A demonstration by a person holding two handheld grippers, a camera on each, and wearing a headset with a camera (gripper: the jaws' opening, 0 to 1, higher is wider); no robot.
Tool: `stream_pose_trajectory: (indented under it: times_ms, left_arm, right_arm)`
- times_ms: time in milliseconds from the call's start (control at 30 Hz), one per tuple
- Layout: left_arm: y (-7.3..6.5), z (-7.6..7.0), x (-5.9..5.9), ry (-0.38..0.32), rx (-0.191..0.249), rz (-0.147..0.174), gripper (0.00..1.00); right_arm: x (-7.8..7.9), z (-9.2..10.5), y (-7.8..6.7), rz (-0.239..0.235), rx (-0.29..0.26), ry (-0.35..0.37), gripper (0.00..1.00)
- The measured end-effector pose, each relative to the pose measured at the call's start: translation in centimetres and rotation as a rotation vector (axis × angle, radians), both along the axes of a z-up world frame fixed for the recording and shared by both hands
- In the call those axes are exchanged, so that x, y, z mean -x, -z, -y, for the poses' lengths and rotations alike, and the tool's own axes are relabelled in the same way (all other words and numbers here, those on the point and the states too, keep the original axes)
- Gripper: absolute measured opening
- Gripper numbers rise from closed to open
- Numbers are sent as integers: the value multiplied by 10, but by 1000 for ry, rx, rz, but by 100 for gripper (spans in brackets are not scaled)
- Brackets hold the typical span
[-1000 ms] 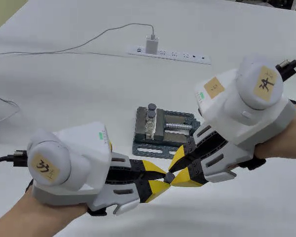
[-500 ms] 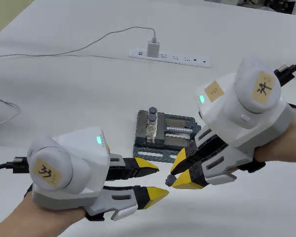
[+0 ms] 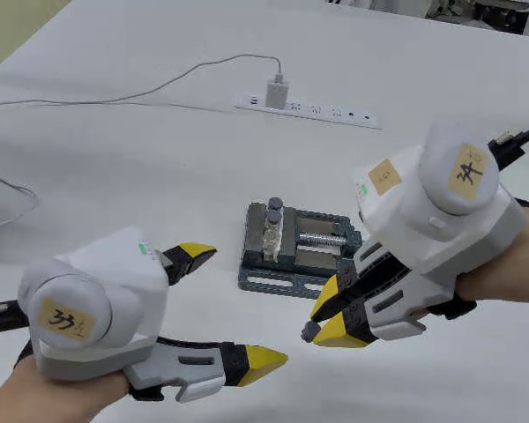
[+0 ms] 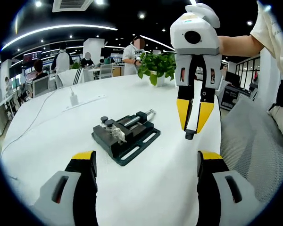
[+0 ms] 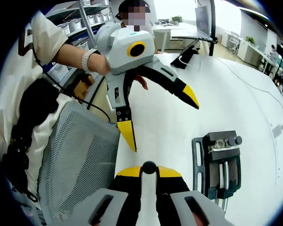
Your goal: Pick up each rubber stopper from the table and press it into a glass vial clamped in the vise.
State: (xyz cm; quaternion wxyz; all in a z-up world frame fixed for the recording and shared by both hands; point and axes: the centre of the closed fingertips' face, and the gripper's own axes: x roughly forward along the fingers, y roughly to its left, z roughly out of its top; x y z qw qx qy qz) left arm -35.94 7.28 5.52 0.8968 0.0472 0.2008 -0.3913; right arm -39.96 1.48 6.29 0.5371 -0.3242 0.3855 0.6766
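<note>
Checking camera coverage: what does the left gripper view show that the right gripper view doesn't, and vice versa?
Left gripper view: the right gripper head-on, the plant behind it, and the charger with its cable.
Right gripper view: the left gripper from the front, jaws wide apart.
Both: the stopper pinched at the right gripper's tips, the vise with stoppered vials clamped in it, and the white table.
</note>
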Motion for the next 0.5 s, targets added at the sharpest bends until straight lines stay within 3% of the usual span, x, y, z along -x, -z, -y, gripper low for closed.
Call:
stream_pose_trajectory:
  times_ms: [133, 500]
  left_arm:
    - [1, -9, -3, -33, -28, 16, 99]
    - [6, -18, 0, -60, -22, -2, 99]
  right_arm:
    - [-5, 2, 3, 2, 15, 1, 5]
    - [-26, 0, 6, 34, 58, -29, 5]
